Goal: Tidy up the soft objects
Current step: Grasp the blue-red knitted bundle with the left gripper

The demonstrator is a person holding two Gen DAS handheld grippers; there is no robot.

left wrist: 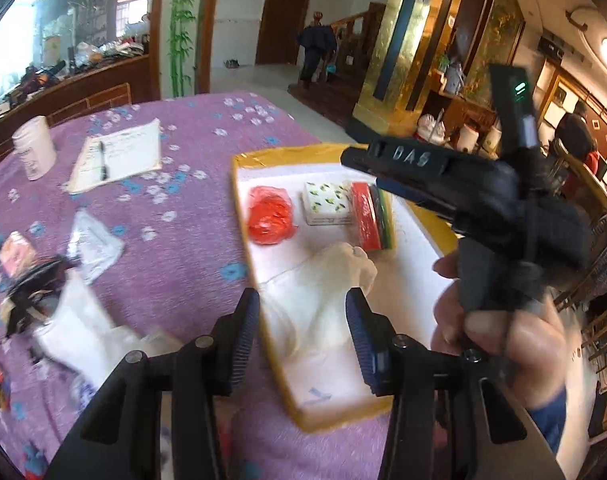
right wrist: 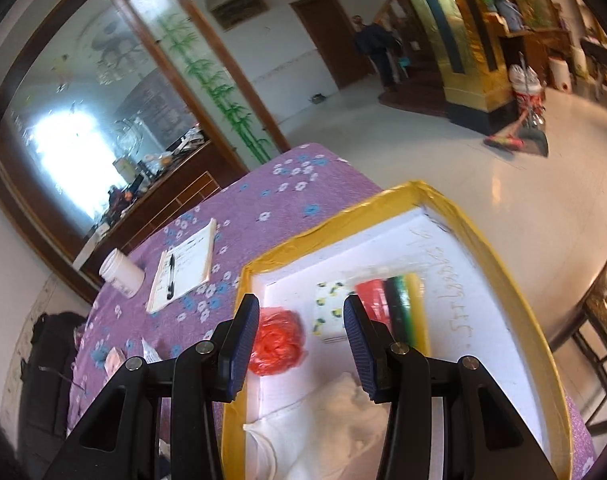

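box: yellow-taped white foam box [left wrist: 239, 184] on the purple flowered desk [left wrist: 191, 240], collects the soft items
inside: crumpled white cloth [left wrist: 323, 276] at near end; red plastic bag [left wrist: 269, 216], patterned tissue pack [left wrist: 328, 204], stacked sponges [left wrist: 373, 216] lined along far wall
left tongs [left wrist: 303, 332]: part open, empty, over cloth
right tongs [right wrist: 301, 344]: part open, empty, above box
pending: white bags [left wrist: 83, 328] on desk, likely next

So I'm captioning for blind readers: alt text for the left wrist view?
A yellow-rimmed box on a purple tablecloth holds a white cloth, red bag and patterned pack; open left gripper hovers above.
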